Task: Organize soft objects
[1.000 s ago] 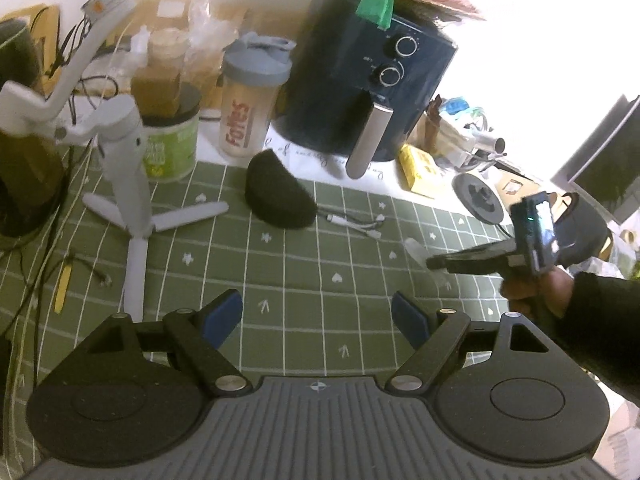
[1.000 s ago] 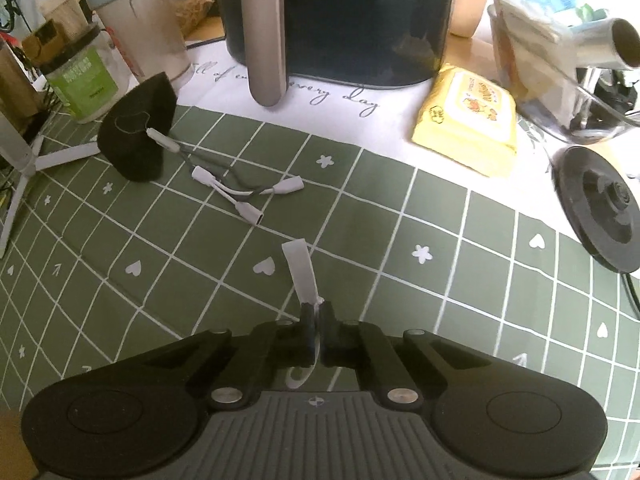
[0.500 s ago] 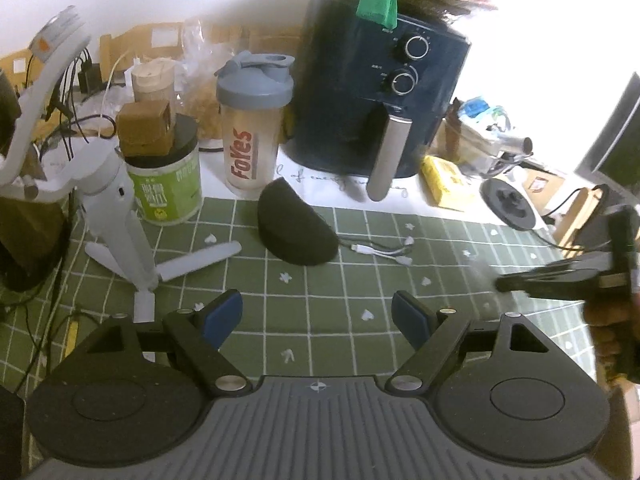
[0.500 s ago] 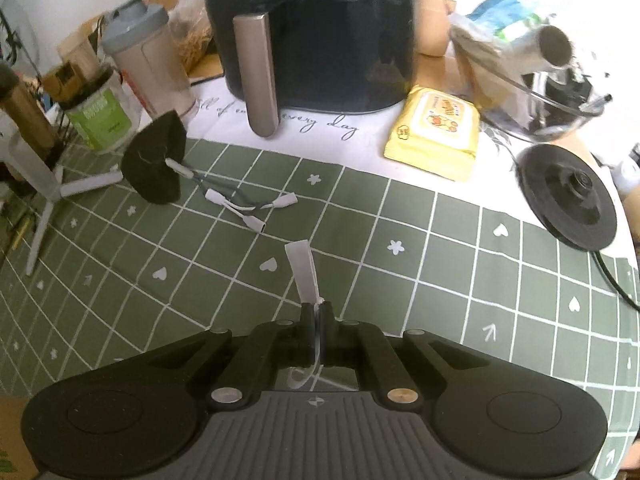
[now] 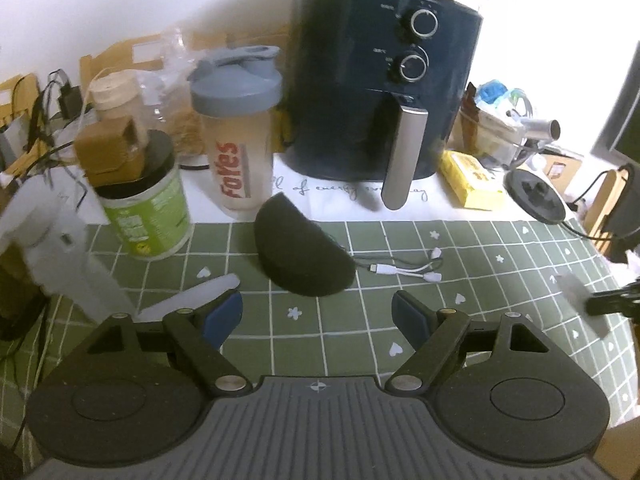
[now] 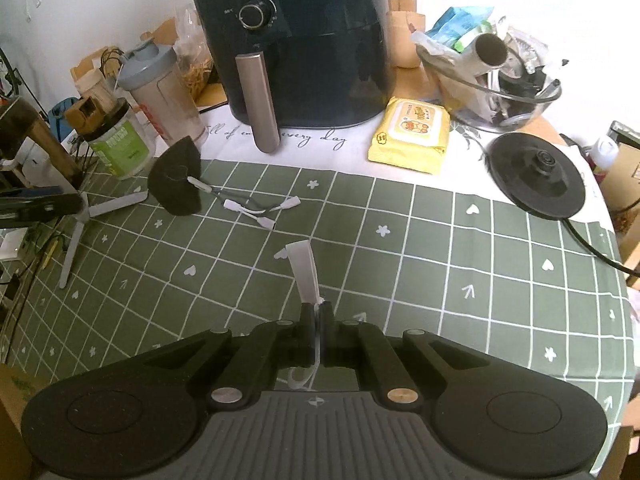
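**Tongs over the green check cloth**

Strip of soft white material [image 6: 305, 276] sits pinched in my right tongs [image 6: 316, 330], whose jaws are closed tight on it; its free end rises up the middle of the frame above the green checked cloth [image 6: 440, 272], and a small loop of it hangs behind the jaws. My left tongs [image 5: 318, 314] are spread wide and hold nothing, their blue pads [image 5: 223, 318] well apart at lower centre.

Just beyond the left tongs, at the middle of the left view, a black half-moon pad [image 5: 304, 260] lies on the cloth; in the right view it shows at centre left. A white adapter cable [image 5: 404, 266] lies just right of the pad, one end touching it.

Behind, on the tabletop, a dark air fryer [image 5: 384, 80] stands at top centre, a shaker bottle [image 5: 236, 128] to its left and a green-labelled jar [image 5: 146, 208] further left. A yellow wipes pack [image 6: 412, 134] lies right of the fryer, with a black kettle base [image 6: 538, 176] beyond it. A white tripod stand [image 5: 60, 248] fills the left edge, blurred.
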Tool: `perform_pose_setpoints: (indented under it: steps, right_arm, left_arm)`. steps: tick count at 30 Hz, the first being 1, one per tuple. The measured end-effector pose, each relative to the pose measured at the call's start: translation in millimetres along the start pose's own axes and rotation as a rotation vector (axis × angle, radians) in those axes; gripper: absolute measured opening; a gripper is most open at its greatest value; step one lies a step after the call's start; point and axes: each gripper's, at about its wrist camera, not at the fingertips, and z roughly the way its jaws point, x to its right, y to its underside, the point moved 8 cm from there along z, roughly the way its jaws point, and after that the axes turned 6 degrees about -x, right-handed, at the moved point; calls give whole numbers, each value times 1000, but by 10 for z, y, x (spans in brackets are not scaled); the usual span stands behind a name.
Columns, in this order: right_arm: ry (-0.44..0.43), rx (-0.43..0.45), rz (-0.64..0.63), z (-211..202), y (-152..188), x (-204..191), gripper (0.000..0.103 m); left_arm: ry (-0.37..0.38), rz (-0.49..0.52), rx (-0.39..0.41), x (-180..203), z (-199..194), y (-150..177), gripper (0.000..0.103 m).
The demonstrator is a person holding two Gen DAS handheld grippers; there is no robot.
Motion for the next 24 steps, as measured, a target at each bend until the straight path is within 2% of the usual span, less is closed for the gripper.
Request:
perform_pose_setpoints:
  steps: [5,7,9,13,18,19,21,23,24]
  right_arm:
    - [-7,25,54,-160,80,47,4]
    - [-8,33,70,-214,121,53,4]
    - [-9,39,88,-259,157,66,4]
    - [-12,47,120,-334,252,73,4]
    - [-9,46,143,-390,376,89,4]
    - [-7,47,145,-400,399,93,4]
    - [-2,45,151,-419,441,107,4]
    - [1,47,161,-441,479,130,4]
    - [1,48,168,-447,489,142,4]
  left_arm:
    - [-26,63,19,102,206,-54,81]
    - [-37,90,27,160,298,-84,73]
    - [-47,102,32,203,410,-123,70]
    - [-80,116,31,232,621,-194,58]
    - [-84,88,11,186,860,-263,49]
    - [-73,71,2,165,900,-277,45]
    - [-50,43,-6,142,952,-299,43]
    - [-38,41,-23,150,1011,-304,31]
    - [-30,35,-41,155,1041,-296,17]
